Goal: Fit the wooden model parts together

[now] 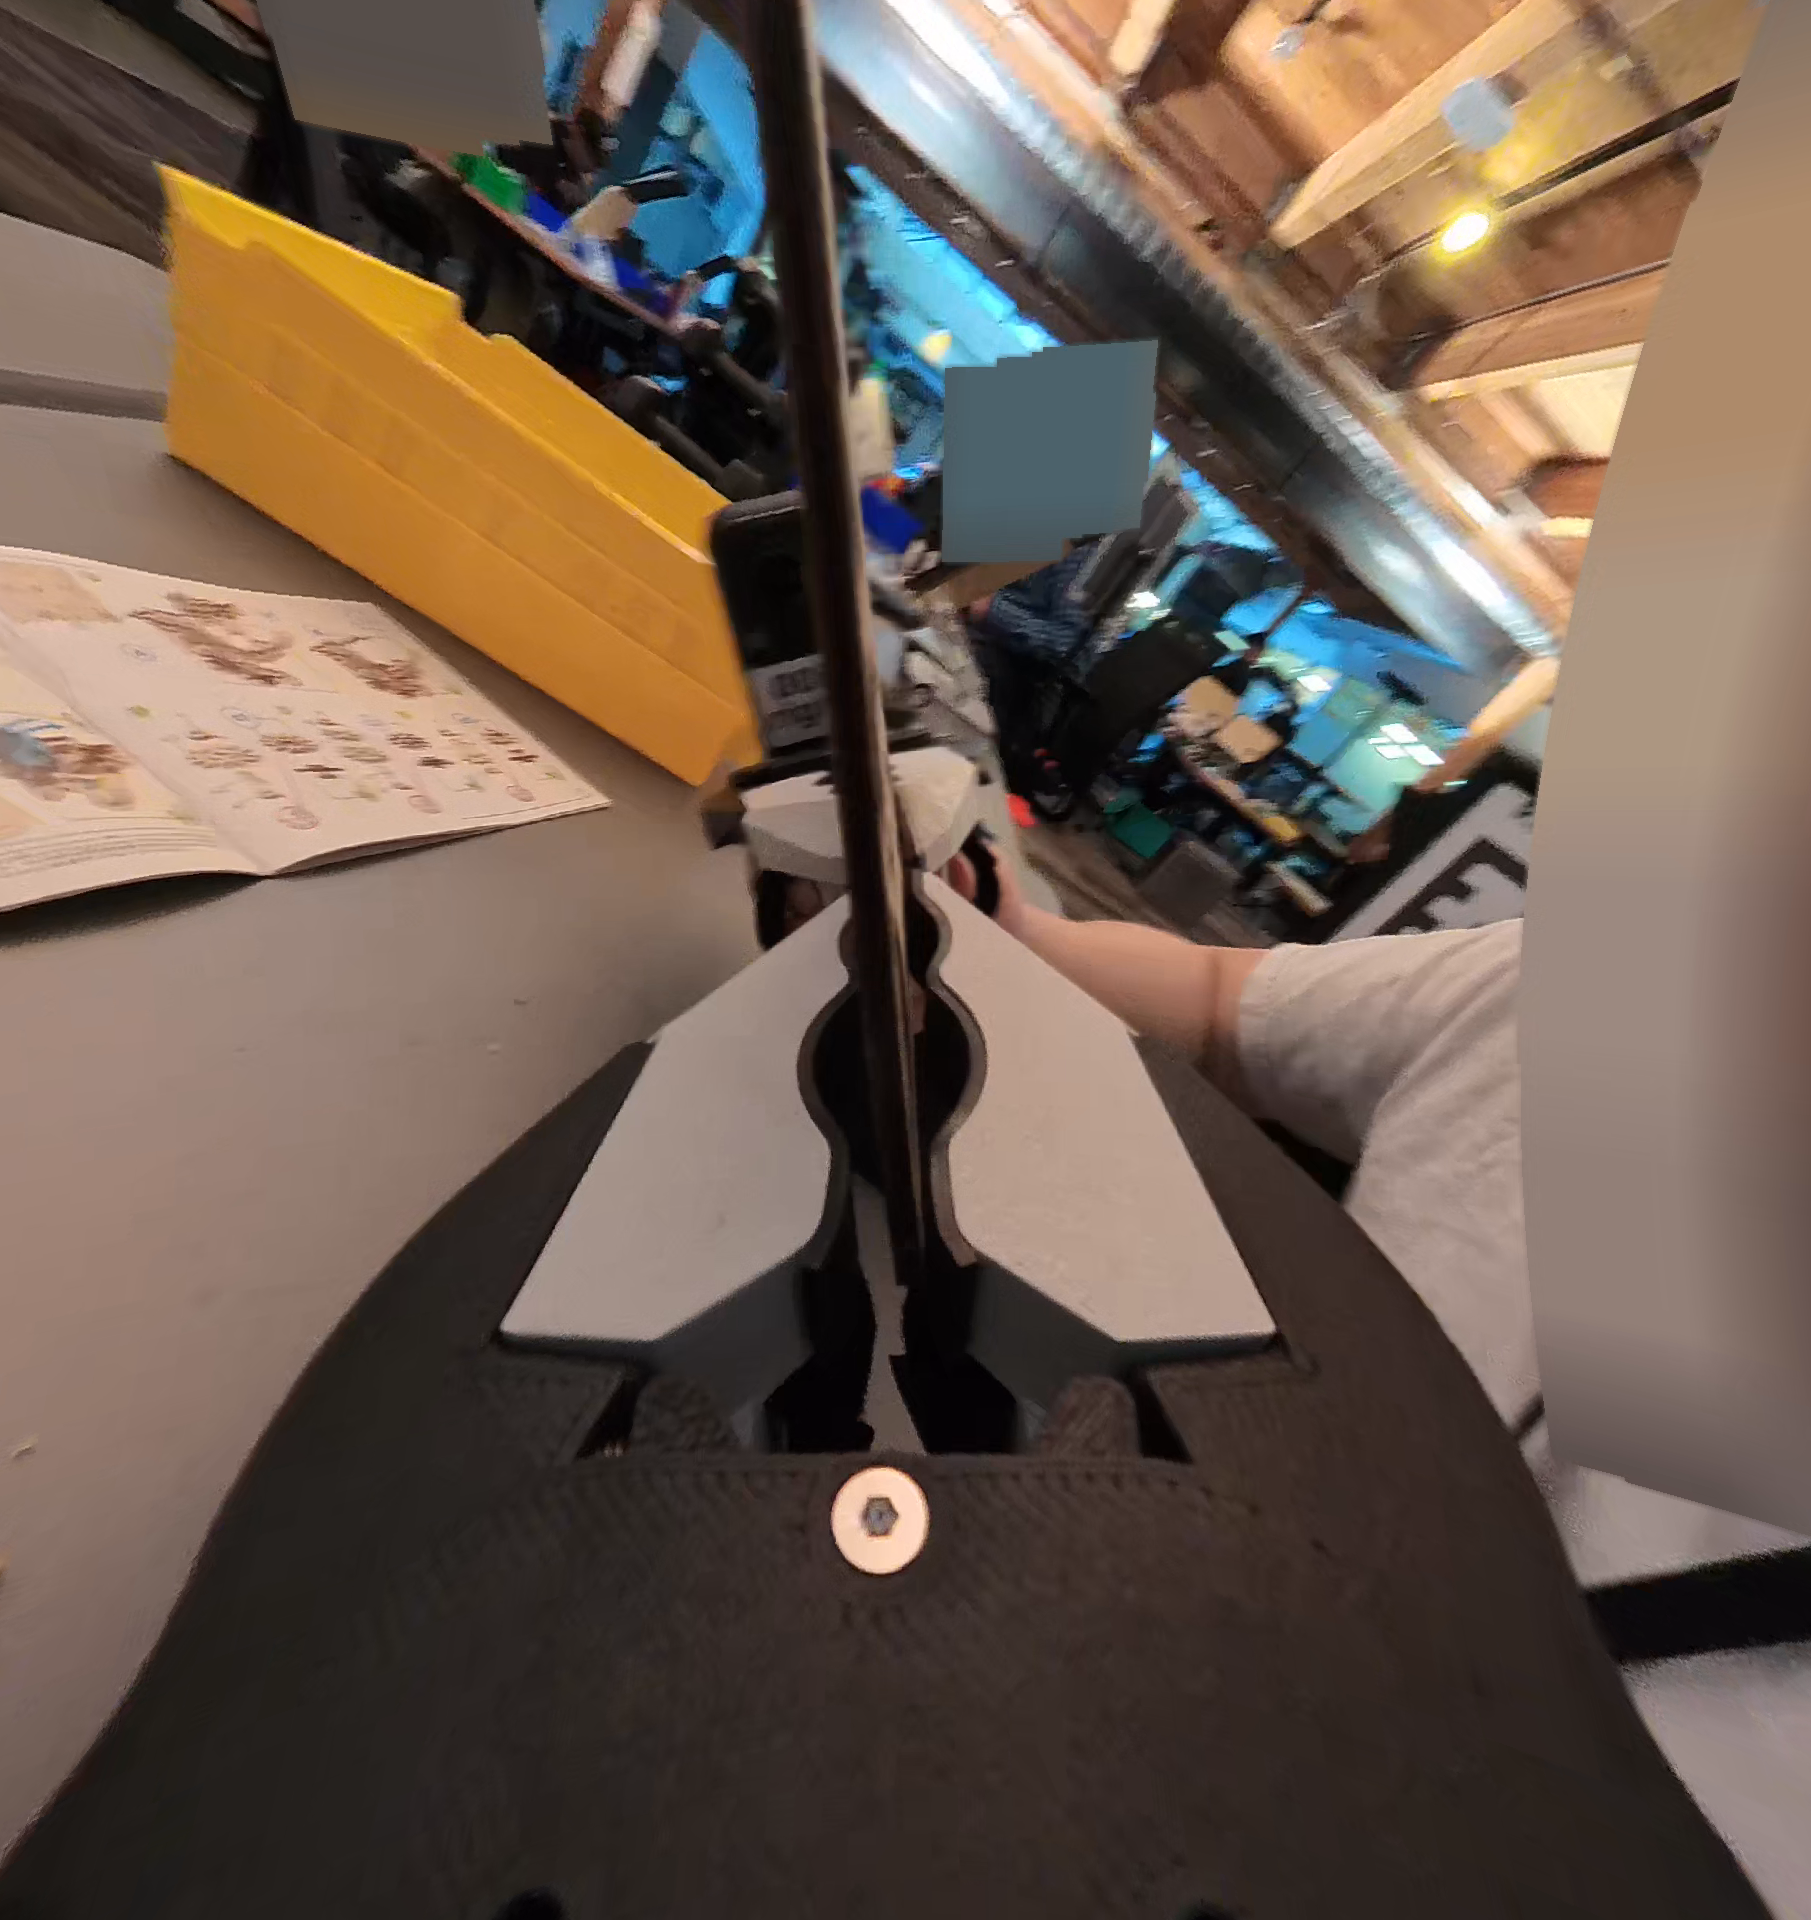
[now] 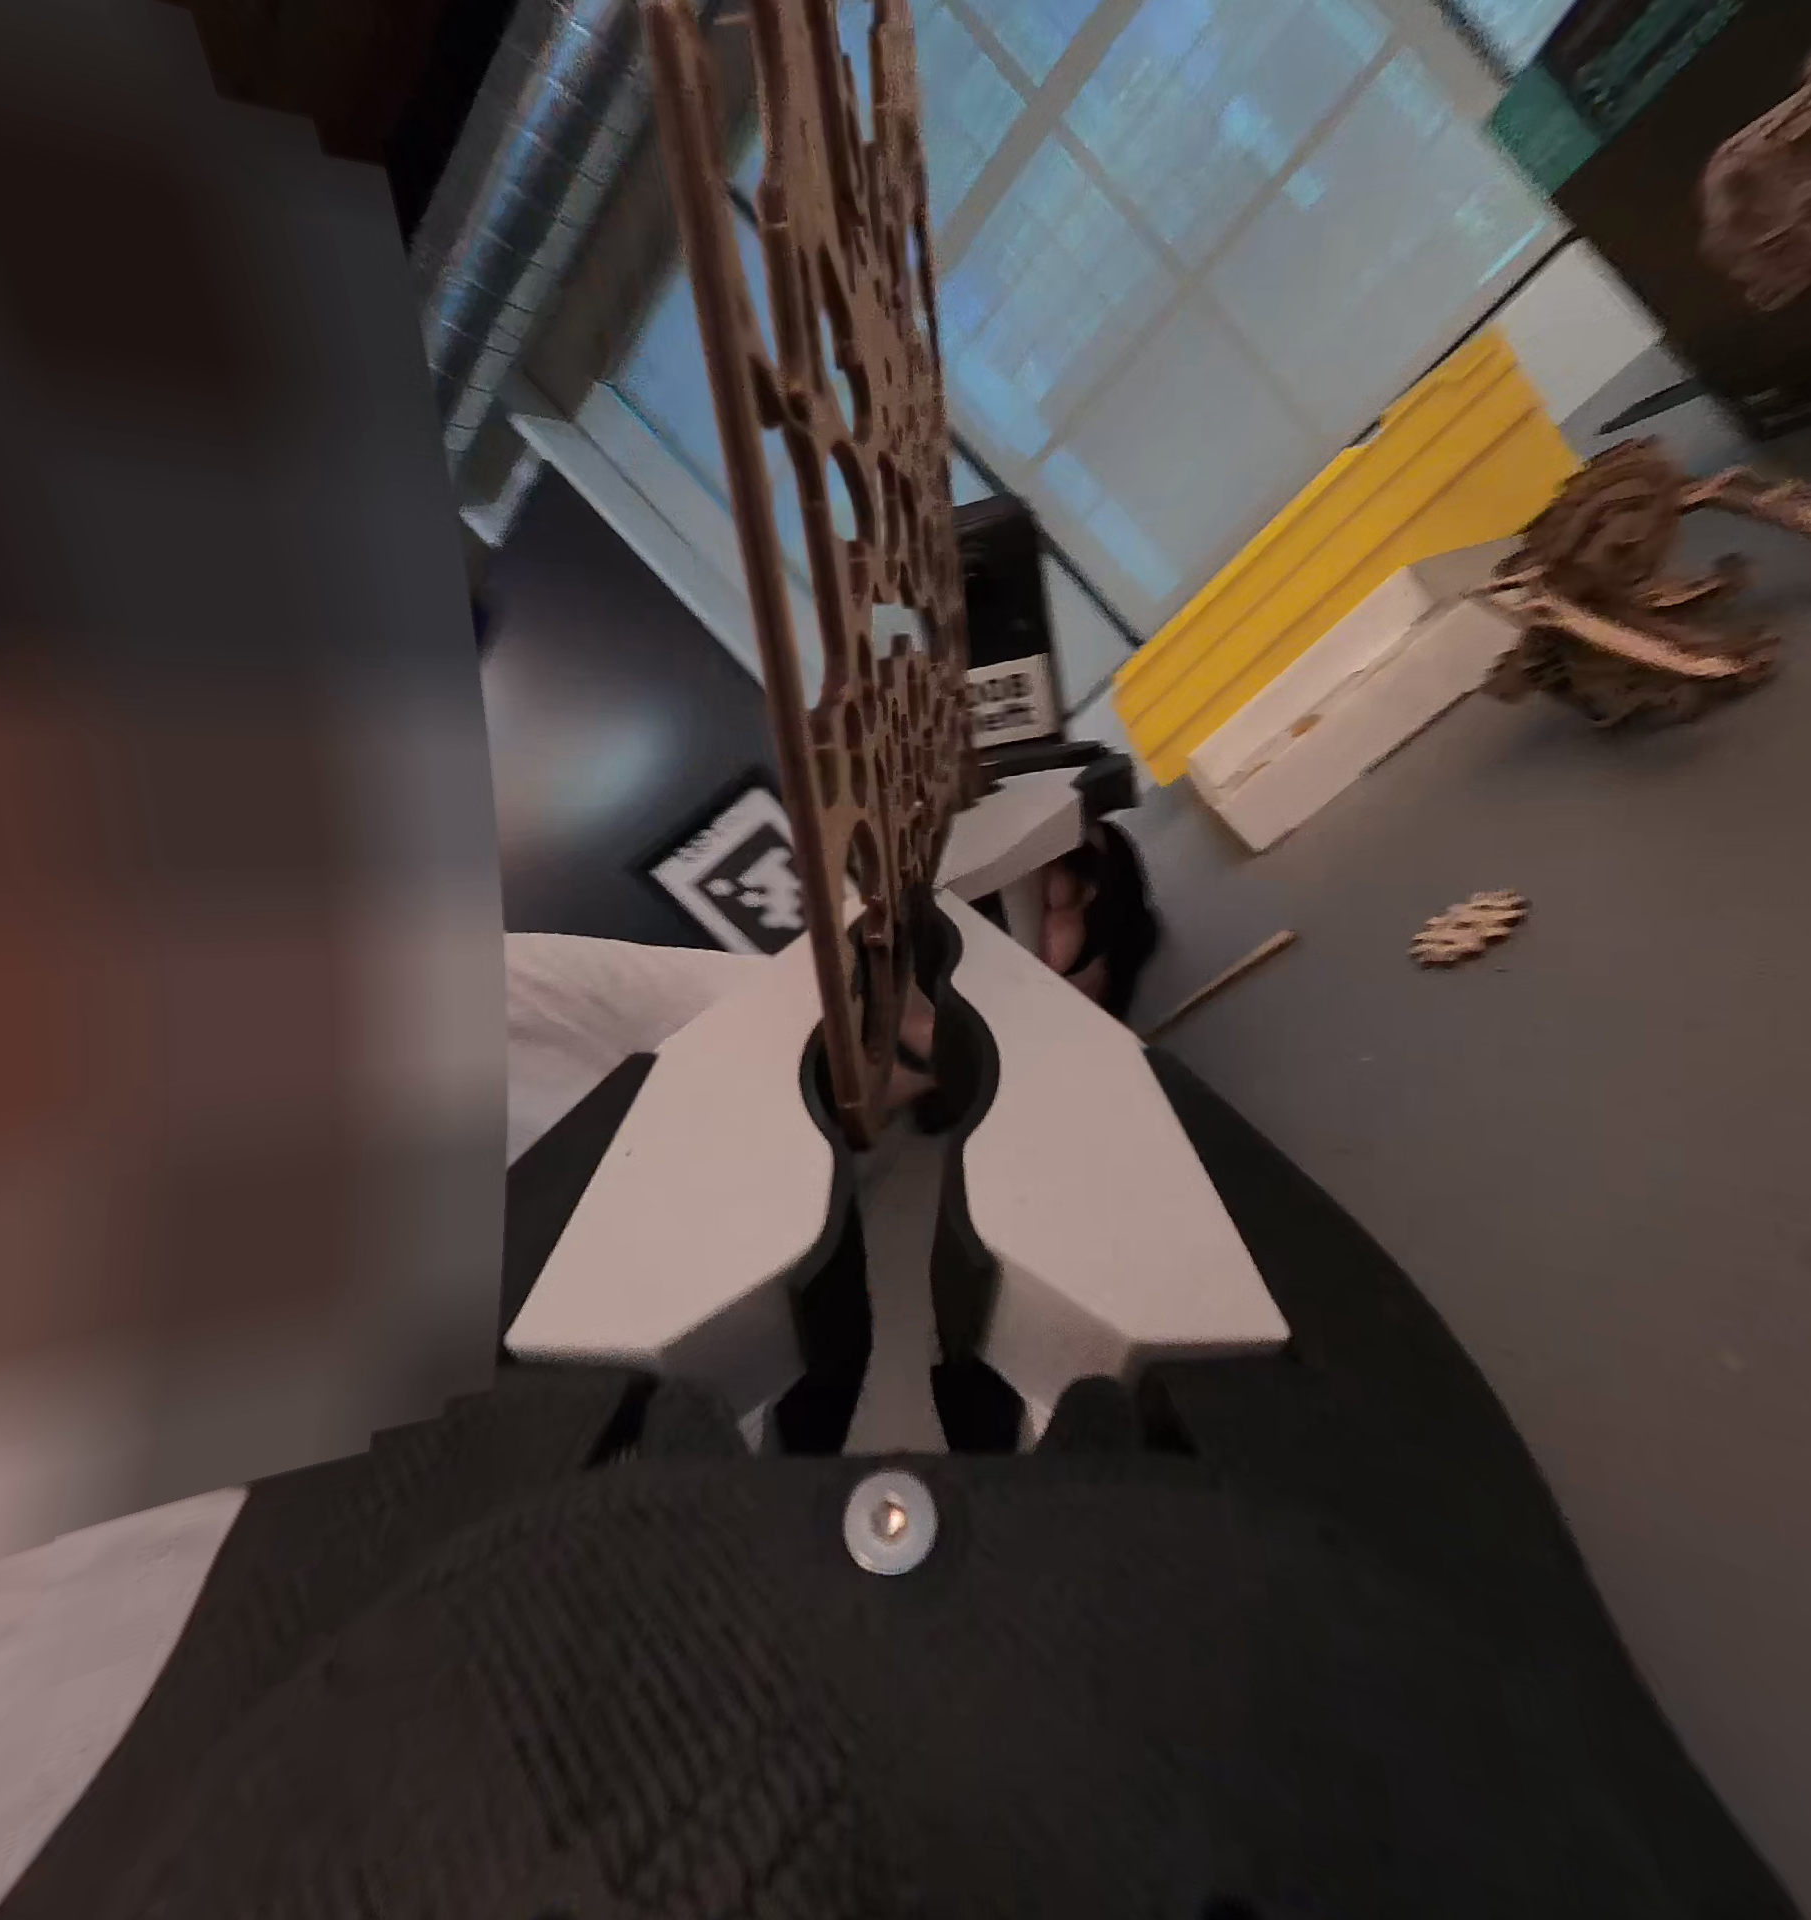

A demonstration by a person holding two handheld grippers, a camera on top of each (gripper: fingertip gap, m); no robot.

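The grey table (image 1: 153, 1091) is filling the left half of the left wrist view and the right side (image 2: 1503, 1195) of the right wrist view. A yellow bin (image 1: 413, 457) is sitting on it in the upper left of the left view, with an open instruction booklet (image 1: 205, 717) lying just below it.

In the right view the yellow bin (image 2: 1379, 540) is showing at the right, a white box (image 2: 1337, 717) lying against it, and an assembled wooden model (image 2: 1628, 592) is standing just right of the box.

The wooden parts sheet (image 2: 849, 468), full of cut-outs, is rising from the frame centre to the top edge. In the left view the sheet (image 1: 828, 520) is appearing edge-on as a thin dark strip.

The left gripper (image 1: 885, 997) is pinching the sheet's lower edge with its fingers drawn narrow. The right gripper (image 2: 901, 987) is doing the same, clamped narrowly on the sheet.

A small loose gear-shaped wooden piece (image 2: 1467, 927) is lying on the table at the right, with a thin wooden stick (image 2: 1228, 982) near it.
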